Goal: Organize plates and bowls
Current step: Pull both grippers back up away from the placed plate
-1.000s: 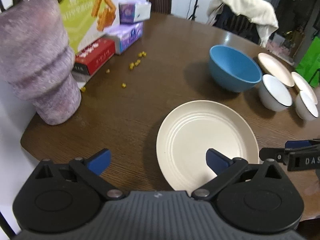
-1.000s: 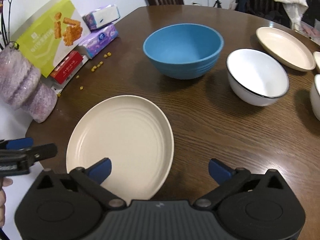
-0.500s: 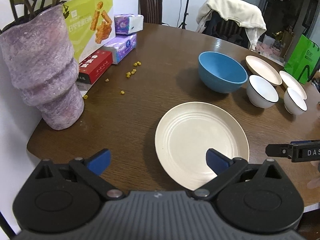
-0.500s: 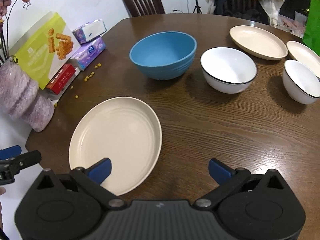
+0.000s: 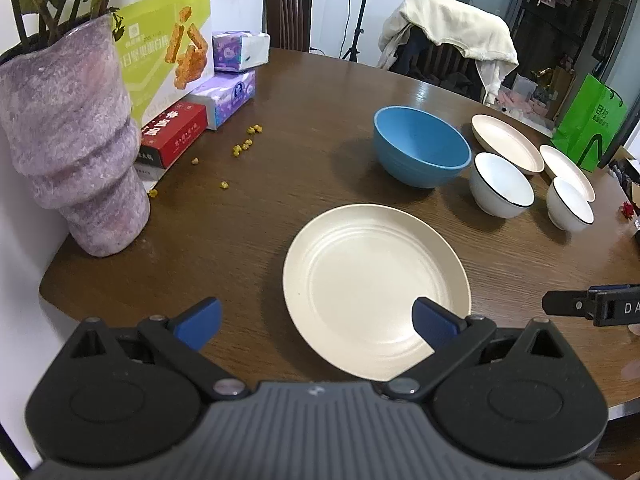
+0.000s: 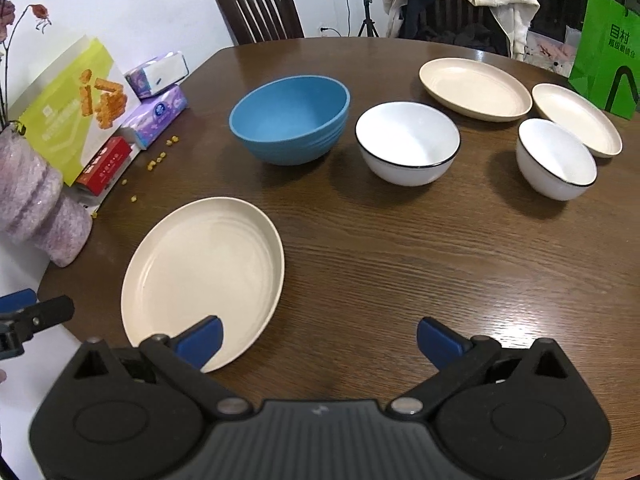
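Where chairs (image 6: 256, 4) ring it, the brown wooden table (image 6: 400, 264) carries dishes.

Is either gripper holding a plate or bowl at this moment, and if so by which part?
Nothing is held. The left gripper and right gripper are both open and empty; the near plate lies flat on the table.

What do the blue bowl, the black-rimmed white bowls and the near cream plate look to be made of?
Blue bowl: matte, probably plastic or wheat-straw composite; no glare, ribbed wall. White bowls: glossy with thin black rims, likely enamel or glazed ceramic. Near cream plate: the same dull, ridged look as the blue bowl, so probably the same material.
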`<action>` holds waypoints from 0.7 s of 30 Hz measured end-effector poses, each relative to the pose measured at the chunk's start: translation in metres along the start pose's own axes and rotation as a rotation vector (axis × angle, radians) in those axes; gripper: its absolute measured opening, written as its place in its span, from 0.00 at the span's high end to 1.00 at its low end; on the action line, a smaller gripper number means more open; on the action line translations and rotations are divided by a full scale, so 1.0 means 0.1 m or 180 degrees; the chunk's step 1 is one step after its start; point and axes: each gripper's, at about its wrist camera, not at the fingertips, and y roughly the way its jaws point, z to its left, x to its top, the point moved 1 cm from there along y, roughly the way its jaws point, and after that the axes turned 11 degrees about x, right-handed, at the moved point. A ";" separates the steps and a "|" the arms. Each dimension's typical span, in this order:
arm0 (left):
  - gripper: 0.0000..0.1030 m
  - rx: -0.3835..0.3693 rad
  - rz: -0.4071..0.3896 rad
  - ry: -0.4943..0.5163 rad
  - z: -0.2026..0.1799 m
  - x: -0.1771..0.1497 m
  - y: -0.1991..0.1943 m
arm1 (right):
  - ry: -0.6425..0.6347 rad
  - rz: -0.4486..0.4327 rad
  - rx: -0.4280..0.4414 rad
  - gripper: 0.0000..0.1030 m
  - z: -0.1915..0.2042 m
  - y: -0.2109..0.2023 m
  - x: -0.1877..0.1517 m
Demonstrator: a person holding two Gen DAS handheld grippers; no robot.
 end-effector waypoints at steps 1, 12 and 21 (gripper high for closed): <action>0.00 0.0005 0.0002 0.0006 -0.01 0.00 -0.02 | -0.0005 0.0002 -0.0004 0.00 0.01 -0.03 0.00; 0.00 -0.0015 0.0023 0.0114 -0.26 0.03 -0.16 | 0.0027 -0.0022 -0.0023 0.00 -0.08 -0.27 -0.08; 0.00 -0.0099 -0.0034 0.0263 -0.54 0.12 -0.18 | 0.0284 -0.0133 -0.0133 0.00 -0.43 -0.46 -0.17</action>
